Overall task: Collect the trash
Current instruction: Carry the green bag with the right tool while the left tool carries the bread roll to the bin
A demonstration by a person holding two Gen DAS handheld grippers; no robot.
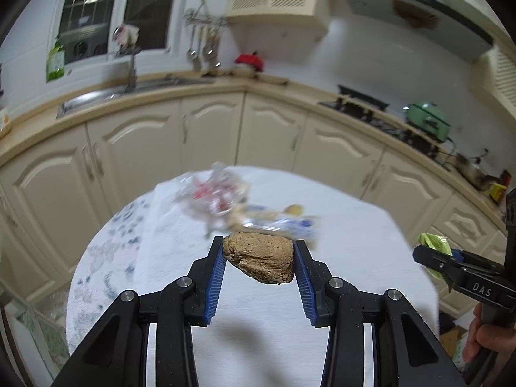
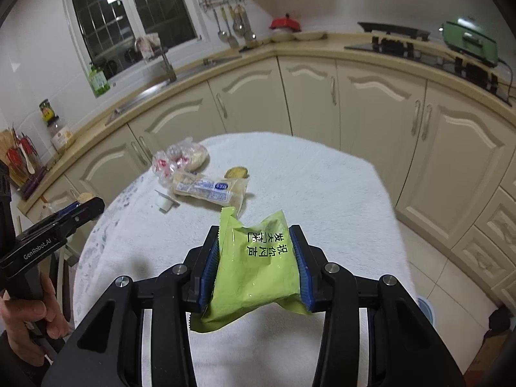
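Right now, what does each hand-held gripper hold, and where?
Left hand-held gripper: brown lump, pinched at its two ends. Right hand-held gripper: green packet, by its side edges.

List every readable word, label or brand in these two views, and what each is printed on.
"DAS": side of the right hand-held gripper.
"GenRobot.AI": side of the left hand-held gripper.
"祝你闪吉", "发大[茶]": green packet, seen upside down.
Long white wrapper, green bottle, jar: print too small to read.

Along the far worktop (image 2: 322, 52) you have a sink (image 2: 193, 67), a green bottle (image 2: 98, 79), a stove (image 2: 419, 48) and a green cooker (image 2: 469, 42).
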